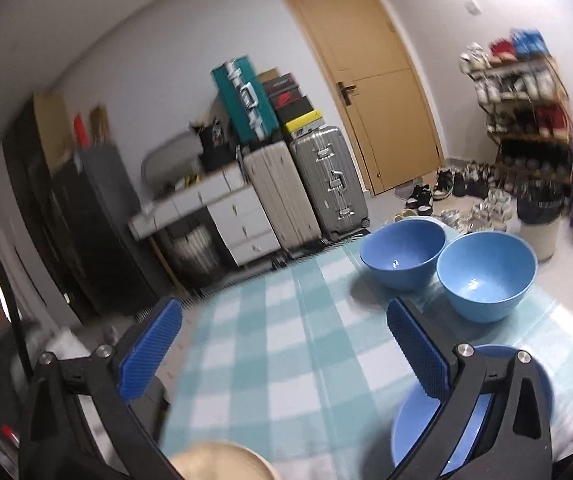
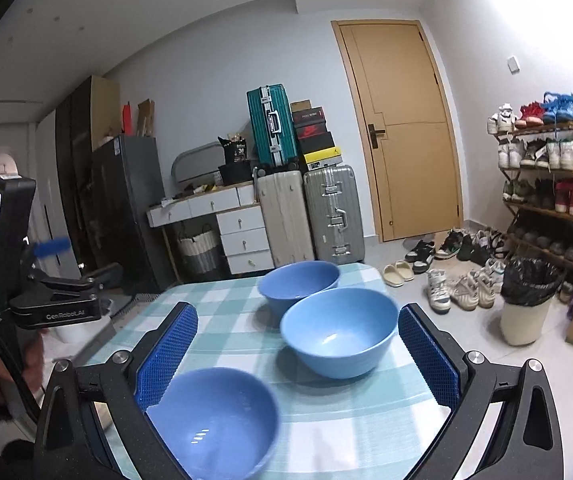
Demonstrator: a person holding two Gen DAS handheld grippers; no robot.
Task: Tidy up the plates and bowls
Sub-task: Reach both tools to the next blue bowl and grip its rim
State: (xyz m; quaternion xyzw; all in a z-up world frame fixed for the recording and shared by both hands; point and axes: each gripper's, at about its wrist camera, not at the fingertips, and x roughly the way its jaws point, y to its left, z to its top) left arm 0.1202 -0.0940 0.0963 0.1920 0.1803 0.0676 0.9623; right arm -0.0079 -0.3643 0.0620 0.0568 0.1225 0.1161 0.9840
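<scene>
1. While both tools hover over the bench [image 2: 366, 412] with its checked cloth, the right gripper [image 2: 298, 360] has its jaws spread wide and empty.
2. Three blue bowls sit upright in the right wrist view: the near bowl [image 2: 214, 424] at seven o'clock, the middle bowl [image 2: 338, 332] at centre, and the far bowl [image 2: 298, 284] at twelve o'clock, just behind it.
3. Seemingly the bowls lie in a loose diagonal row so that they can be nested into one stack.
4. The left gripper [image 1: 282, 344] also has its jaws spread, holding nothing; in its view the near bowl lies at five o'clock, partly hidden behind one finger.
5. A pale round rim [image 1: 218, 460] shows at six o'clock in the left view; whether it is a plate cannot be told.
6. Likely the next step is a rim grasp.
</scene>
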